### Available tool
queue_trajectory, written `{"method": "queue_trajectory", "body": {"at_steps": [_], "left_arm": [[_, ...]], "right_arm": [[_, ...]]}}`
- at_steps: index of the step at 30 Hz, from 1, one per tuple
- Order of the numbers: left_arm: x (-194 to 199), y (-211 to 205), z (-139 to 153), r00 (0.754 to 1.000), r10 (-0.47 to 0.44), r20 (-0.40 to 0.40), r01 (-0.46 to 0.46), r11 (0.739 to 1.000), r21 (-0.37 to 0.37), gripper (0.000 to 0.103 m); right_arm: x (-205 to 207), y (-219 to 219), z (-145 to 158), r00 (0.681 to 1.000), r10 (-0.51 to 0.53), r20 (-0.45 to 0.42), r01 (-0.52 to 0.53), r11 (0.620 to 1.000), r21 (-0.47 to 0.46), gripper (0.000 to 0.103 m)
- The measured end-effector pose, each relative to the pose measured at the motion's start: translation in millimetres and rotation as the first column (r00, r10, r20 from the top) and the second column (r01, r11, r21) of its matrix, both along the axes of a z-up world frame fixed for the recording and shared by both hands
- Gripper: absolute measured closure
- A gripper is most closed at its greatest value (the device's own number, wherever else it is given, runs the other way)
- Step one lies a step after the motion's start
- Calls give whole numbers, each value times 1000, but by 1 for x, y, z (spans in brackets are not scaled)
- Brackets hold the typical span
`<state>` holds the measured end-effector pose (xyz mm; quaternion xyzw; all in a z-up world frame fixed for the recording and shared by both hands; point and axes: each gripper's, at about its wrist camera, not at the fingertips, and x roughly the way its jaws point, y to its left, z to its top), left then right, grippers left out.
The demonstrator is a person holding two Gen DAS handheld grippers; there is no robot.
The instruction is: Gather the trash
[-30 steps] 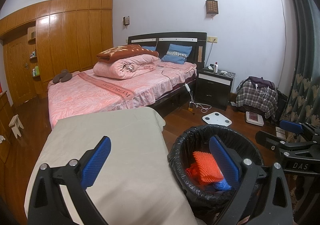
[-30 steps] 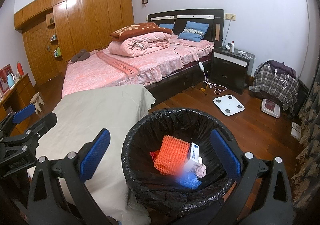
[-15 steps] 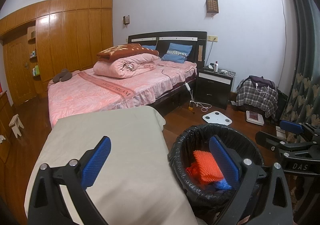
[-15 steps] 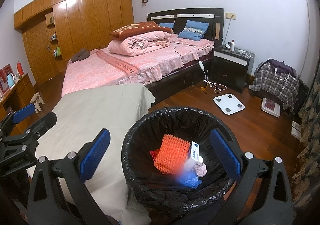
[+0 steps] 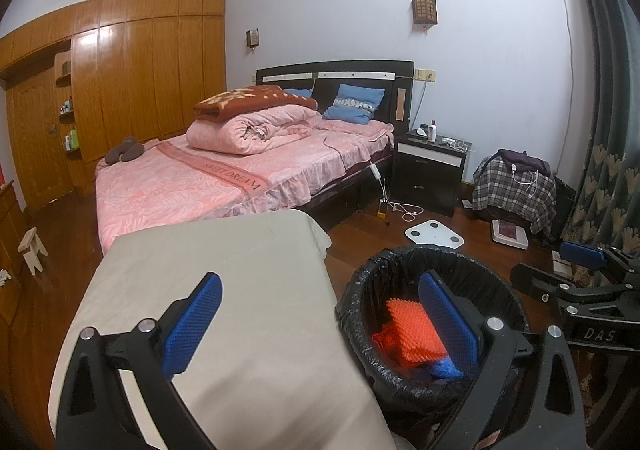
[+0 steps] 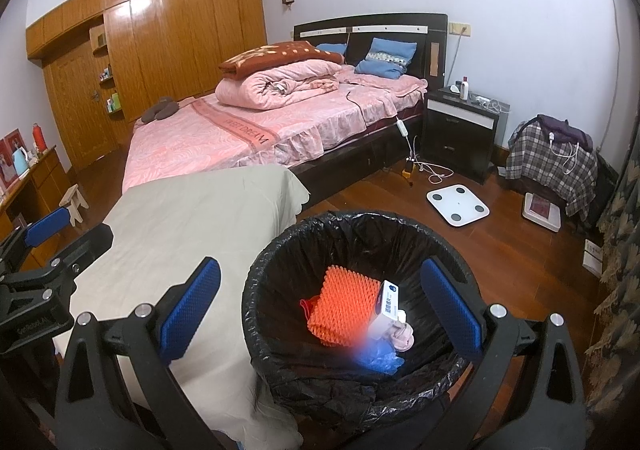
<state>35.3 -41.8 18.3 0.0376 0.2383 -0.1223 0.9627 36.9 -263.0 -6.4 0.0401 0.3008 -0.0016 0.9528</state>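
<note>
Trash already sits at the bottom of the bin (image 6: 360, 378): an orange textured pad (image 6: 346, 306), a small white box (image 6: 389, 300) leaning on it, something pale pink (image 6: 402, 336) and a bit of blue (image 6: 380, 358) beside them. The bin, lined with a black bag, stands on the wooden floor just beside the cloth-covered tabletop (image 6: 180, 234).

Both claws are empty, fingers spread wide. The right claw (image 6: 320, 310) hangs over the bin's mouth, its two blue pads straddling the rim, so the collected pieces lie directly below and between them. The left claw (image 5: 320, 324) hovers over the tabletop's edge, with one pad above the cloth and the other in line with the bin's near wall; from that side the orange pad (image 5: 414, 336) shows just behind the pad.

No loose litter is visible on the cloth from where I stand, so my guess is the gathering is done or nearly so. If anything remains, the sensible way is to scan the tabletop and floor before moving, lift clear of the rim so the liner isn't snagged, and release each piece well inside the opening rather than at its lip.
</note>
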Motion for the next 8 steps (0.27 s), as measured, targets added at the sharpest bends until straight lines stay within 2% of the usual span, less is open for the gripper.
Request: {"method": "queue_trajectory", "body": {"at_steps": [8], "left_arm": [[-1, 1, -2, 1000, 1, -2, -1, 1000, 1, 6]], "right_arm": [[-1, 1, -3, 1000, 1, -2, -1, 1000, 2, 5]]}}
